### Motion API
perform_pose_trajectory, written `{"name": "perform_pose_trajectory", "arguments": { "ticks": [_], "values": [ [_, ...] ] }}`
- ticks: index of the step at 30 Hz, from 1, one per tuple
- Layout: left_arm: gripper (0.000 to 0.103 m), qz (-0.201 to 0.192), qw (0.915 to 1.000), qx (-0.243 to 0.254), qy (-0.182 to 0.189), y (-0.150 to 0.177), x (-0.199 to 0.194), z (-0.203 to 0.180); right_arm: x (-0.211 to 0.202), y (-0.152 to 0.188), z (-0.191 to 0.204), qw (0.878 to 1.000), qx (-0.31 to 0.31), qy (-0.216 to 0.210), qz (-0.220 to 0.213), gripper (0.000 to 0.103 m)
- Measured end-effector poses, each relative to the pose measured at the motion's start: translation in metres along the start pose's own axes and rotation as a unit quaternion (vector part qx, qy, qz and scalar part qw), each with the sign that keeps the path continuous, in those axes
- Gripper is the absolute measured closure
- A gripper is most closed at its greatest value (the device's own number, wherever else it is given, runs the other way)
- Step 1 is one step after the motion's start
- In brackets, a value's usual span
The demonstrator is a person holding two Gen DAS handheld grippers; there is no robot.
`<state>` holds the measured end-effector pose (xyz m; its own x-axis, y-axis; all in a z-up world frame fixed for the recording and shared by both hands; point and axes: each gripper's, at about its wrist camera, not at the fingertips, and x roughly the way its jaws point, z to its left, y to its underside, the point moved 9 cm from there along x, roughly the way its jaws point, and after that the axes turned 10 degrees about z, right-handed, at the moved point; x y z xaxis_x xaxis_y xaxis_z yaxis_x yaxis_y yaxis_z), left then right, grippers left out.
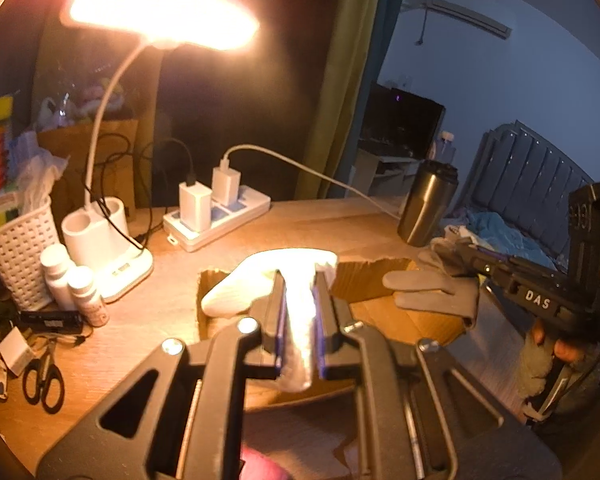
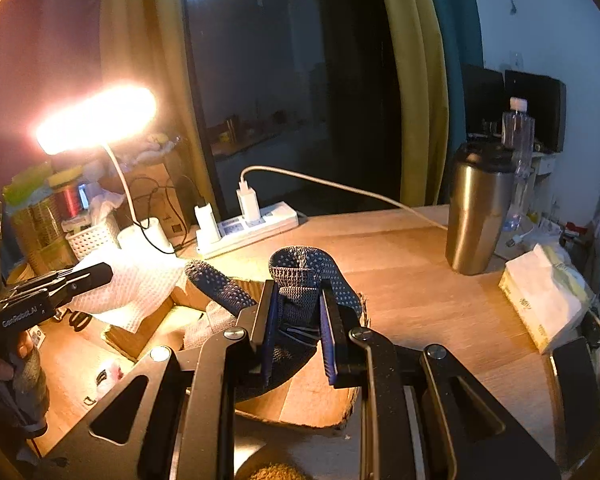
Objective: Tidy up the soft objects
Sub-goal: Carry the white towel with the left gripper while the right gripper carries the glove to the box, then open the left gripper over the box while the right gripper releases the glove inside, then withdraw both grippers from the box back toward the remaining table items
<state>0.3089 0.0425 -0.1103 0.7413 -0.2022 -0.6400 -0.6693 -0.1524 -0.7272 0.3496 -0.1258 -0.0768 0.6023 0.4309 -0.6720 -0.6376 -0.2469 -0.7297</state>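
My left gripper [image 1: 299, 280] is shut on a white waffle cloth [image 1: 236, 288], which hangs over an open cardboard box [image 1: 372, 280] on the wooden desk. In the right wrist view that gripper [image 2: 104, 272] comes in from the left with the cloth [image 2: 132, 284] draped over the box's left wall [image 2: 136, 336]. A dark grey dotted glove [image 2: 300, 268] is pinched between the pads of my right gripper [image 2: 297, 288], above the box. Seen from the left wrist, the right gripper [image 1: 460, 246] holds the glove [image 1: 432, 292] at the box's right side.
A lit desk lamp [image 1: 112, 248], a power strip with chargers [image 1: 220, 216] and a steel tumbler [image 1: 428, 204] stand behind the box. A white basket [image 1: 18, 252], small bottles [image 1: 80, 292] and scissors [image 1: 44, 380] crowd the left. A tissue pack [image 2: 540, 300] lies at the right.
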Motion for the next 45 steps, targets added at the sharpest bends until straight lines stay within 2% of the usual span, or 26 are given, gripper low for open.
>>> {"name": "perform_pose_trajectory", "arguments": {
  "ticks": [8, 18, 21, 23, 25, 26, 45],
  "values": [
    [0.092, 0.034, 0.9994, -0.010, -0.001, 0.010, 0.029, 0.007, 0.034, 0.009, -0.003, 0.999, 0.005, -0.007, 0.034, 0.082],
    [0.088, 0.065, 0.9977, -0.013, -0.014, 0.021, 0.043, 0.011, 0.056, 0.021, -0.001, 0.997, 0.003, -0.015, 0.069, 0.081],
    [0.079, 0.069, 0.9974, -0.014, -0.017, 0.022, 0.043, 0.012, 0.056, 0.023, 0.000, 0.997, 0.003, -0.016, 0.074, 0.069],
    [0.069, 0.069, 0.9973, -0.015, -0.020, 0.022, 0.041, 0.011, 0.056, 0.023, 0.001, 0.997, 0.004, -0.014, 0.075, 0.065],
    [0.038, 0.063, 0.9976, -0.019, -0.021, 0.022, 0.036, 0.011, 0.052, 0.023, 0.001, 0.997, 0.005, -0.013, 0.072, 0.064],
    [0.036, 0.059, 0.9979, -0.022, -0.018, 0.021, 0.033, 0.011, 0.050, 0.023, 0.002, 0.997, 0.005, -0.012, 0.070, 0.064],
    [0.035, 0.007, 0.9996, -0.013, -0.024, 0.023, -0.030, -0.003, -0.011, 0.029, 0.013, 0.999, -0.002, 0.006, 0.036, 0.063]
  ]
}}
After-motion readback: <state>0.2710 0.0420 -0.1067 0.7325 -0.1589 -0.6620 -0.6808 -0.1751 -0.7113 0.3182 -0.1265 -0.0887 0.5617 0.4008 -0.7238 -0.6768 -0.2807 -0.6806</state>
